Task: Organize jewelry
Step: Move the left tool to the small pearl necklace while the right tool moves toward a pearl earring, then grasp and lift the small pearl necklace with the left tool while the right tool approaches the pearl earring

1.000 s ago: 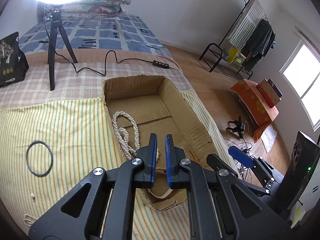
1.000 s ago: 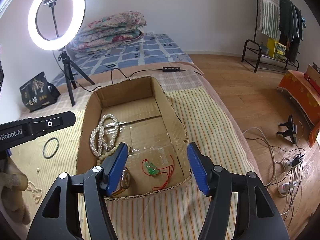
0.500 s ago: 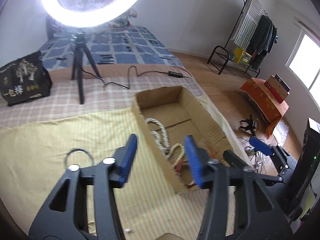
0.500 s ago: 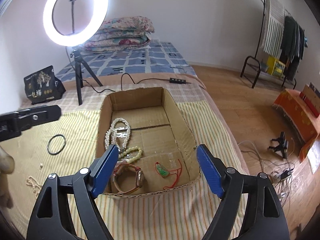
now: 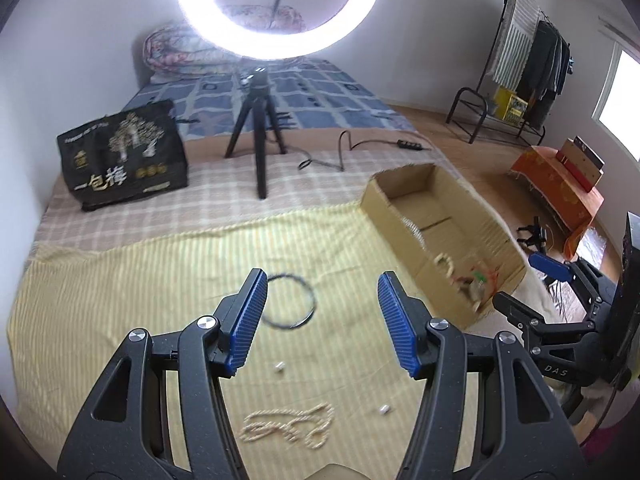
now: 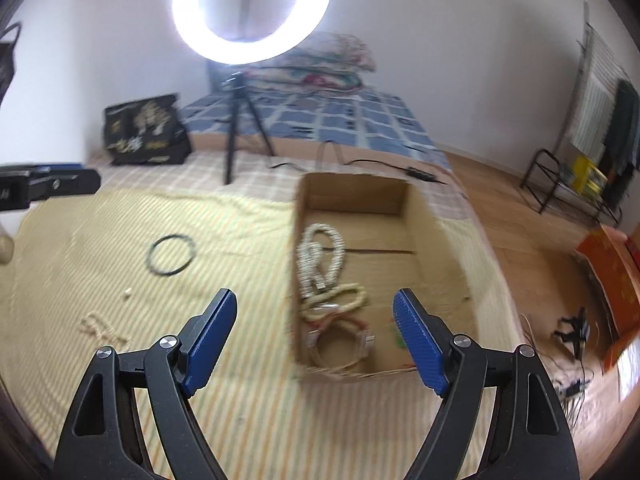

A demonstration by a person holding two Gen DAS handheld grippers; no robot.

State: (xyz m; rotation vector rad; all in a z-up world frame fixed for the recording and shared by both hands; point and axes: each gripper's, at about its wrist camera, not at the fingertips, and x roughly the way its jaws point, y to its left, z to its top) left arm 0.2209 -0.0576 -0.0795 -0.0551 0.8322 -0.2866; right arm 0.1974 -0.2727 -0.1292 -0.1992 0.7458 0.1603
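Note:
My left gripper [image 5: 320,312] is open and empty above the yellow striped cloth [image 5: 120,300]. A black ring bangle [image 5: 290,300] lies just beyond its fingertips. A beige bead chain [image 5: 288,426] and two small white beads [image 5: 280,367] lie on the cloth below it. The cardboard box [image 5: 400,220] to the right holds a pearl necklace [image 6: 320,256], a bracelet [image 6: 340,344] and a green pendant on red cord [image 5: 482,278]. My right gripper [image 6: 316,340] is open and empty, above the box's near left corner [image 6: 298,356]. The bangle [image 6: 171,255] and chain [image 6: 100,328] also show to its left.
A ring light on a black tripod [image 5: 258,148] stands behind the cloth, with a cable and power strip [image 5: 408,144]. A black printed bag [image 5: 124,160] sits at the back left. Folded quilts [image 6: 320,60] lie on the bed. A clothes rack [image 5: 520,80] and orange box [image 5: 560,184] are on the floor at right.
My left gripper opened, left the box and swung left over the cloth toward the bangle. My right gripper opened wider and drew back a little to the left.

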